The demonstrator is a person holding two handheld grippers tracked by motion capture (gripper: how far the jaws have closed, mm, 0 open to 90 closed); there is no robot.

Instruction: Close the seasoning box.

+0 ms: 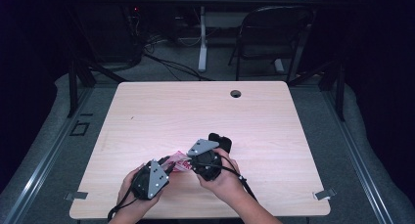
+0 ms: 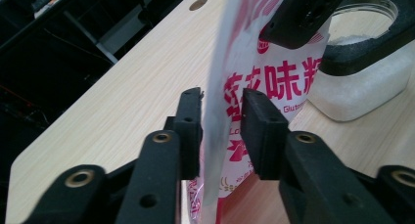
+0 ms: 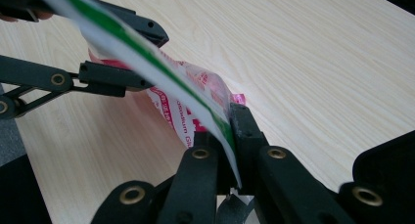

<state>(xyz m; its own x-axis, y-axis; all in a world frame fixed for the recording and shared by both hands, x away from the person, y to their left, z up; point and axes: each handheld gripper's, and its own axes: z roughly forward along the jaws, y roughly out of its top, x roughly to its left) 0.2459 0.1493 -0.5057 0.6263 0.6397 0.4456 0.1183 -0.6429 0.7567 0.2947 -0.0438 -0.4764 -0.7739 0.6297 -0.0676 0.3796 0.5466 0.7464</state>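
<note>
A red-and-white printed food packet point(image 1: 181, 163) is held up over the table's front middle, between my two grippers. My right gripper point(image 3: 227, 131) is shut on the packet's point(image 3: 195, 87) white, green-striped edge. My left gripper point(image 2: 220, 111) has one jaw on each side of the packet point(image 2: 274, 77) lower down, and narrow gaps show at the pads. In the high view the left gripper point(image 1: 169, 166) comes from the lower left and the right gripper point(image 1: 193, 161) from the right. The right gripper's fingers point(image 2: 306, 13) clamp the packet's top in the left gripper view.
A clear jar of white granules point(image 2: 357, 87) stands on the wooden table point(image 1: 147, 116) just behind the packet, dark in the high view point(image 1: 221, 141). A cable hole point(image 1: 236, 93) lies near the far edge. A folding chair point(image 1: 274, 33) stands beyond the table.
</note>
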